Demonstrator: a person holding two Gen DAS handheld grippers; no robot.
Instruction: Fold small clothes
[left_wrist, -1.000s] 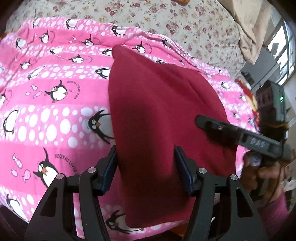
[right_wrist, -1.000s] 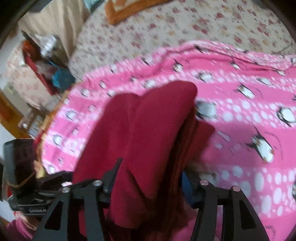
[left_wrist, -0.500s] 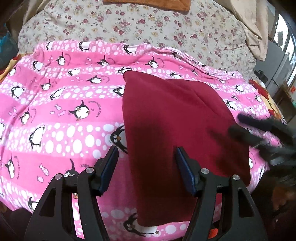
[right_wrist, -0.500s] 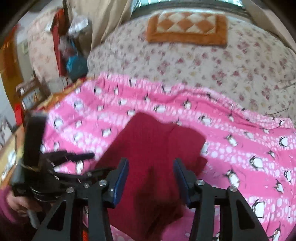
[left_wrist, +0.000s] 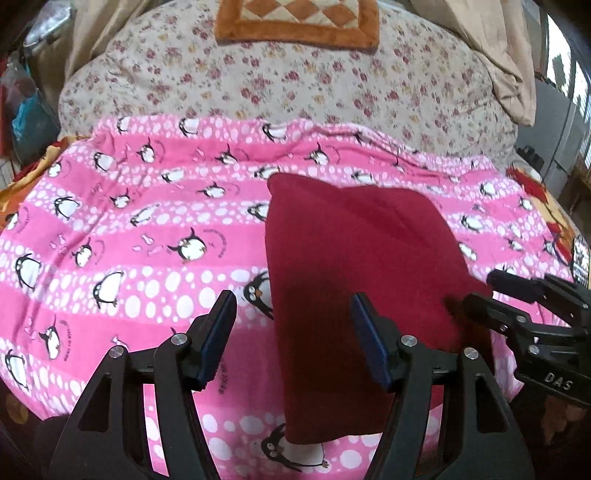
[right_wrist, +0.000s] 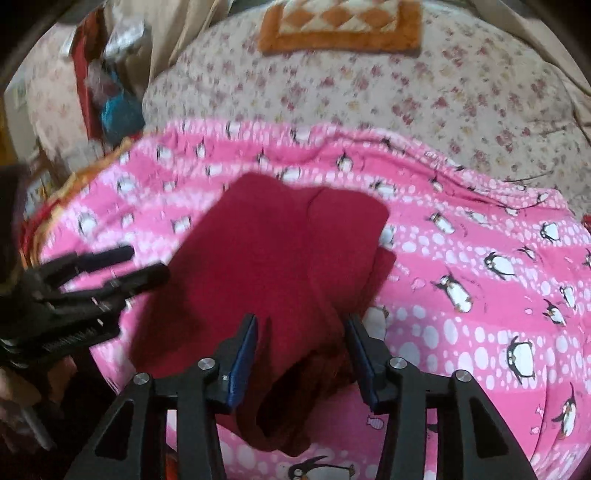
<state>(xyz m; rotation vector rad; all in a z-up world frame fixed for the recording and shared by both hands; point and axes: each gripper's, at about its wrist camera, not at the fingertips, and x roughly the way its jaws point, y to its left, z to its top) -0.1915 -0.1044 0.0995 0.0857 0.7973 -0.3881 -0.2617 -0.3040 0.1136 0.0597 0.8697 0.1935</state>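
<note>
A dark red garment (left_wrist: 354, 258) lies folded on a pink penguin blanket (left_wrist: 129, 236); it also shows in the right wrist view (right_wrist: 266, 266), with a thicker bunched edge near the camera. My left gripper (left_wrist: 291, 306) is open and empty, raised above the garment's near left edge. My right gripper (right_wrist: 301, 325) is open and empty, above the garment's bunched near edge. The right gripper shows at the right in the left wrist view (left_wrist: 491, 288); the left gripper shows at the left in the right wrist view (right_wrist: 140, 264).
The blanket covers a bed with a floral sheet (left_wrist: 295, 81). An orange checked cushion (left_wrist: 295, 18) lies at the bed's far end. Beige fabric (left_wrist: 509, 66) hangs at the far right. Cluttered shelves (right_wrist: 103, 92) stand left of the bed.
My right gripper has let go of the red garment, which now lies folded flat. Both grippers have drawn back and up from it.
</note>
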